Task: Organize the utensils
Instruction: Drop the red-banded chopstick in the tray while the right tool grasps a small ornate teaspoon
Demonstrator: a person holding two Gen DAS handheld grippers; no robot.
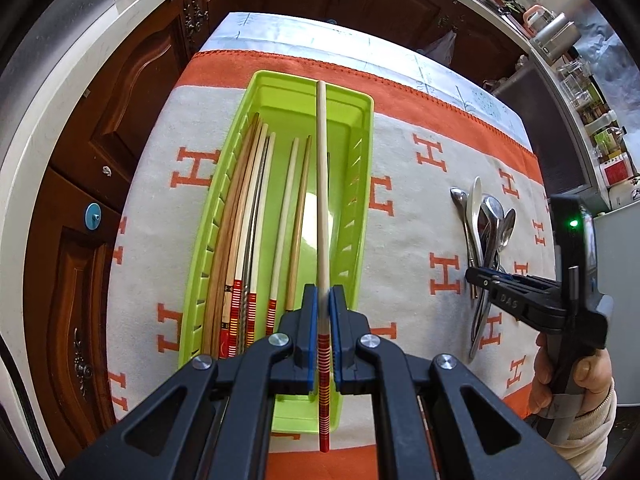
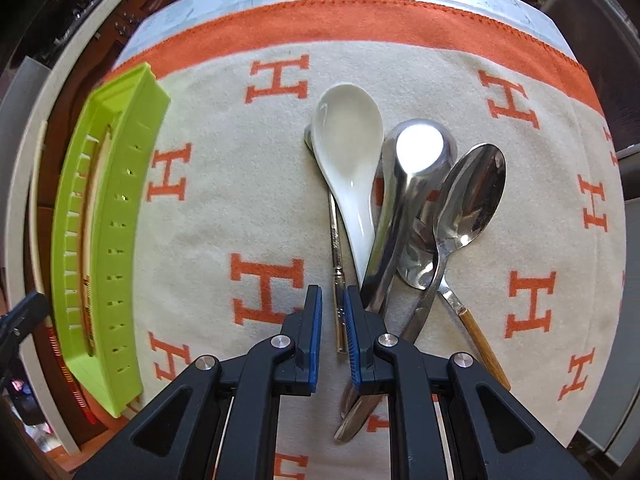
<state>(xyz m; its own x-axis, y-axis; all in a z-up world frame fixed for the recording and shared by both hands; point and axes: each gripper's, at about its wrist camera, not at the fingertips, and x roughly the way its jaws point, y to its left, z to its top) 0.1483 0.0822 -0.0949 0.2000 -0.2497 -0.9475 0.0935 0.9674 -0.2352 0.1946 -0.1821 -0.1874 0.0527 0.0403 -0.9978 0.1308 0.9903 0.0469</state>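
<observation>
My left gripper [image 1: 324,294] is shut on a pale chopstick [image 1: 322,200] with a red-striped end. It holds it lengthwise above the lime green tray [image 1: 362,184]. Several chopsticks [image 1: 248,220] lie in the tray's left half. To the right, a pile of spoons [image 1: 486,220] lies on the cloth. My right gripper [image 2: 333,296] points down over their handles with a narrow gap between its jaws. A thin metal handle [image 2: 338,280] lies in that gap, and the pads do not press on it. A white ceramic spoon [image 2: 348,140] and shiny metal spoons [image 2: 472,196] overlap beside it.
A beige cloth [image 2: 240,208] with orange H marks and an orange border covers the table. Dark wooden cabinets [image 1: 120,120] stand beyond the table's far and left edges. A counter with jars and containers [image 1: 576,72] runs along the right. A hand [image 1: 560,380] holds the right gripper.
</observation>
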